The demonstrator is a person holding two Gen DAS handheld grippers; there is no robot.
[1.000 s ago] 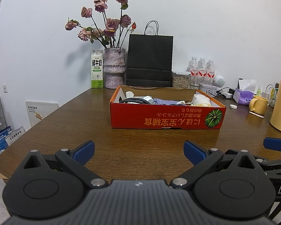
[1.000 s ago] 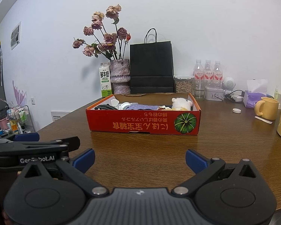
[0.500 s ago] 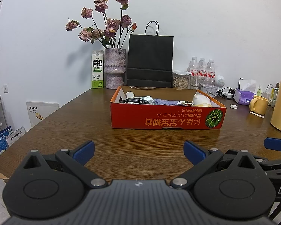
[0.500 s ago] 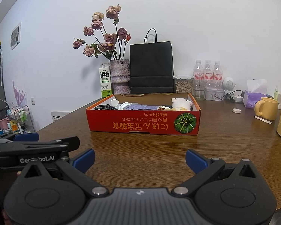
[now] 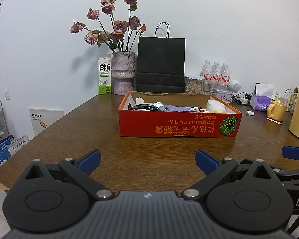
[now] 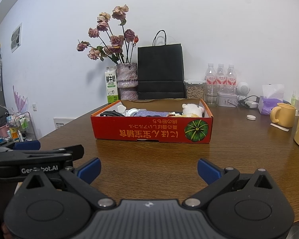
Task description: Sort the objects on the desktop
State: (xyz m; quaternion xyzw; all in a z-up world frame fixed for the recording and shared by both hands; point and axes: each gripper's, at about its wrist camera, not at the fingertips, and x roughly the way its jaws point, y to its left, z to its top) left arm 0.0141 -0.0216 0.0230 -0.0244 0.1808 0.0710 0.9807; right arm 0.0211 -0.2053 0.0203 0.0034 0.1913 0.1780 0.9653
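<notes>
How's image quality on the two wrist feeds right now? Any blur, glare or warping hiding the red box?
Left wrist: sharp, even light; fisheye bends the table edge, corners vignette dark; the red box reads clearly. Right wrist: equally sharp, soft sheen on the wood near the yellow mug, the flowers' shadow falls on the wall; box unobscured.

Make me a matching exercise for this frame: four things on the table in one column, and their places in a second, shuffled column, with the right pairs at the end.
Things:
1. plush toy
2. milk carton
3. yellow mug
4. black paper bag

Places:
A. standing against the wall behind the red box
B. on the table right of the red box, near the purple tissue box
C. inside the red box, at its right end
D. just left of the flower vase

Pairs: 1-C, 2-D, 3-B, 4-A
</notes>
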